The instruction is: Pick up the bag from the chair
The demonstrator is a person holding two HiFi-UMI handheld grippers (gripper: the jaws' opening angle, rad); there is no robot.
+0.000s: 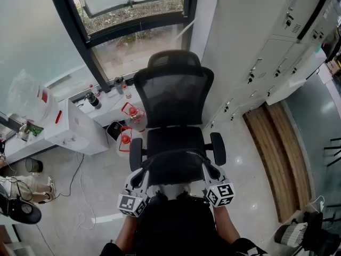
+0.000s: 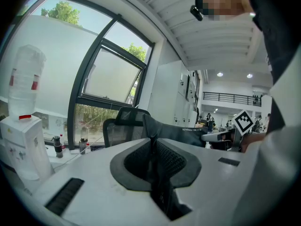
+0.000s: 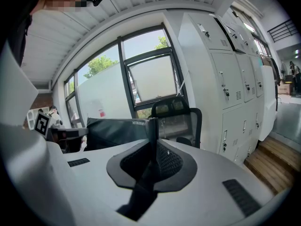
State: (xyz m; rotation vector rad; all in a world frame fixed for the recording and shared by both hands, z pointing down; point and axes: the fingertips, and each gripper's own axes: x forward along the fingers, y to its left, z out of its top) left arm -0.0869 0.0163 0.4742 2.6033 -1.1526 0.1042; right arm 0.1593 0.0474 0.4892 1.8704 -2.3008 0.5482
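Black bag [image 1: 176, 166] hangs stretched btwn both tools, one top corner in each. Left gripper [image 2: 153, 147]: jaws pinched tight on a thin fold of the bag's fabric, no gap showing, and the bag body runs off to its right toward the other tool. Right gripper [image 3: 153, 142]: same, jaws closed hard on the bag's edge, with the bag's panel and its white lettering spreading to its left. From the head view the bag sits just ahead of the two marker cubes, over the front edge of the seat of the black mesh office chair [image 1: 174, 97]; can't tell if its underside touches the seat. The chair's back & headrest stand beyond the bag, straight ahead of both grippers, armrests either side. Further ahead is a window [image 1: 133, 15] w/ small bottles [image 1: 94, 100] on the sill. Off to the left gripper's left is a white water dispenser [image 1: 74, 128] w/ a clear jug on top; red-capped water jugs [image 1: 133, 116] on the floor near it. To the right gripper's right, a row of white lockers [image 1: 266, 52].
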